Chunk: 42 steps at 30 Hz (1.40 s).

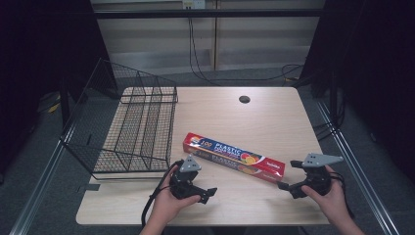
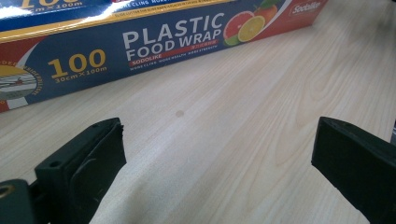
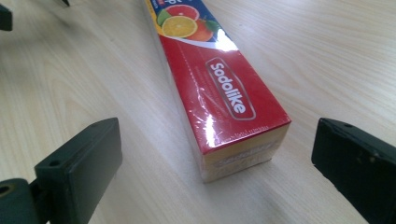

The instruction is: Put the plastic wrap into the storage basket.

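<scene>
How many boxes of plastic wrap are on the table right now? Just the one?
1. The plastic wrap box lies flat on the table, right of the wire basket, between the left gripper and right gripper. Nothing seems hidden behind it.

A long box of plastic food wrap, red and dark blue with fruit pictures, lies flat on the wooden table. It runs diagonally, left end farther, right end nearer, closed.
</scene>
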### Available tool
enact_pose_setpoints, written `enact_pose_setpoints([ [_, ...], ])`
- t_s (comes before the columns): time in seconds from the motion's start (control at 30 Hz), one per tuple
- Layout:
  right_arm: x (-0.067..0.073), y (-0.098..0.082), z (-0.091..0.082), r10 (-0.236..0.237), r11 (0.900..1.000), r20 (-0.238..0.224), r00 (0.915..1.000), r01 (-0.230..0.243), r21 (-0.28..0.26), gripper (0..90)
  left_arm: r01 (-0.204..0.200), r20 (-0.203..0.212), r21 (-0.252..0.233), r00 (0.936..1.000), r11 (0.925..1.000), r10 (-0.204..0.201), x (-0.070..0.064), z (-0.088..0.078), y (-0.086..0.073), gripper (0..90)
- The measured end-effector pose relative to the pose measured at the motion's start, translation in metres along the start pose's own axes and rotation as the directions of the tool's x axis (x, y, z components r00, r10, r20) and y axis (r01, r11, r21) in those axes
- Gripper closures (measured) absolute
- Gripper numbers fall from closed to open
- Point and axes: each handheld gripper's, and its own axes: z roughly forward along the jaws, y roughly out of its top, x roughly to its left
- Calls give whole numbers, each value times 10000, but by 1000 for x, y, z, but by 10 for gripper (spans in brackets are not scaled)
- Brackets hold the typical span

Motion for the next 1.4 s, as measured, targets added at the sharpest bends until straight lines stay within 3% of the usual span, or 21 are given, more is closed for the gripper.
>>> enact_pose_setpoints([
  [0.27,-2,-1,-3,12,10000,-179,9998,-12,-19,18,-19,181,84,9998,10000,17,-3,4,4,20],
  [0.37,0,-1,-3,-47,10000,-192,9998,47,24,19,58,348,144,9994,9999,-63,-3,5,6,12],
  [0.47,0,-1,-4,-112,9999,-234,9997,112,19,21,193,830,130,9963,9997,-204,-3,7,10,6],
  [0.57,0,-1,-4,-62,10000,-253,9997,63,23,22,274,870,157,9958,9995,-287,-3,9,14,4],
  [1.1,-2,0,-5,80,9999,-460,9989,-86,-136,23,-520,977,584,9941,9969,461,3,21,65,16],
  [1.4,-4,-1,-5,223,9994,-589,9980,-239,-255,23,-966,921,999,9919,9903,874,9,34,86,15],
])
